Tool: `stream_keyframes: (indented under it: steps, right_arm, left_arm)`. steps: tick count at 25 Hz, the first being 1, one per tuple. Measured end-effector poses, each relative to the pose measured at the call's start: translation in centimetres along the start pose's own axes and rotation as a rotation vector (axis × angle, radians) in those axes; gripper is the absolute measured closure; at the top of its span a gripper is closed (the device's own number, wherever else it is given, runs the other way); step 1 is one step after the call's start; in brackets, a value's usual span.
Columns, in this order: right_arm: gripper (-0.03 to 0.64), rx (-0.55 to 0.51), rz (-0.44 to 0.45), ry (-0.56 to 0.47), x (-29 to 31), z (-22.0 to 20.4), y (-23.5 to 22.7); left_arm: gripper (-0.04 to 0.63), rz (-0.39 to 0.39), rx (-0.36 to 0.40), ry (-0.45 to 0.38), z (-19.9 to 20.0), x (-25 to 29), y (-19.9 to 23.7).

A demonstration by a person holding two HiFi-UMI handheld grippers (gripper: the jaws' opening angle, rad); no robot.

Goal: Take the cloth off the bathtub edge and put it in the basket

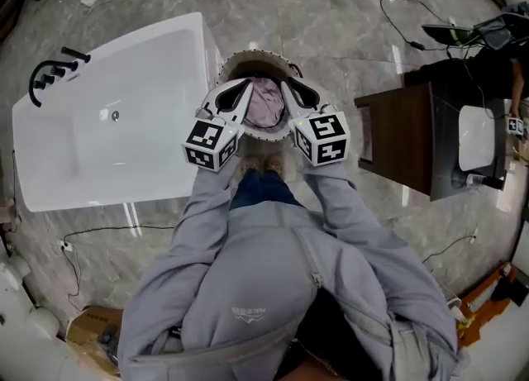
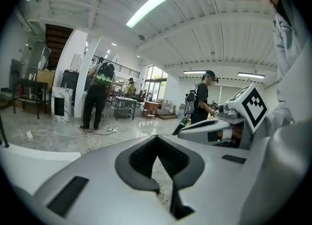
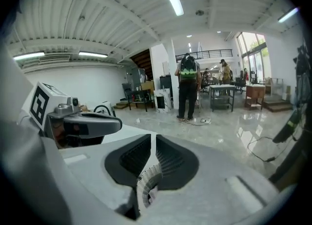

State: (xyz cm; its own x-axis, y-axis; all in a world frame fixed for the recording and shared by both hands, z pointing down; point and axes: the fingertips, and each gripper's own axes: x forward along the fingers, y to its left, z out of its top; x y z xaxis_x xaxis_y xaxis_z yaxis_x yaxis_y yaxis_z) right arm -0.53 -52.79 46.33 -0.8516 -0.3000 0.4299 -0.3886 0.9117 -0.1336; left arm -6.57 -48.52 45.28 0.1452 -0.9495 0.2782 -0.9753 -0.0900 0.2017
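A pale pink cloth lies bunched inside the round basket, which stands on the marble floor beside the white bathtub. Both grippers are held up side by side over the basket, pointing away from the person. My left gripper is shut with nothing between its pads; in the left gripper view its dark pads meet at the tips. My right gripper is also shut and empty, with only a thin slit between its pads. Through that slit a piece of the basket's ribbed rim shows below.
A black faucet sits on the tub's far left corner. A dark wooden vanity with a white sink stands to the right. Cables trail over the floor. A cardboard box lies at the lower left. People stand far off.
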Motion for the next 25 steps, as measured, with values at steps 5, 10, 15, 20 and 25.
stream_keyframes:
  steps: [5, 10, 15, 20, 25]
  right_arm:
    - [0.612, -0.047, -0.034, -0.123, -4.4, 4.7, 0.9]
    - [0.612, -0.067, -0.055, -0.217, -8.6, 7.4, 2.2]
    - [0.612, -0.088, -0.099, -0.284, -12.0, 8.7, 3.1]
    - [0.612, -0.126, -0.111, -0.294, -13.1, 8.3, 3.6]
    - [0.612, -0.119, -0.105, -0.309, -13.9, 7.9, 3.7]
  left_arm:
    - [0.589, 0.034, 0.100, -0.047, 5.0, -2.3, -2.7]
    - [0.591, 0.098, 0.139, -0.110, 8.3, -5.1, -5.6]
    - [0.589, 0.174, 0.140, -0.178, 10.0, -7.9, -7.3]
    - [0.589, 0.208, 0.165, -0.197, 9.6, -8.7, -8.2]
    - [0.589, 0.209, 0.172, -0.187, 8.9, -8.8, -9.2]
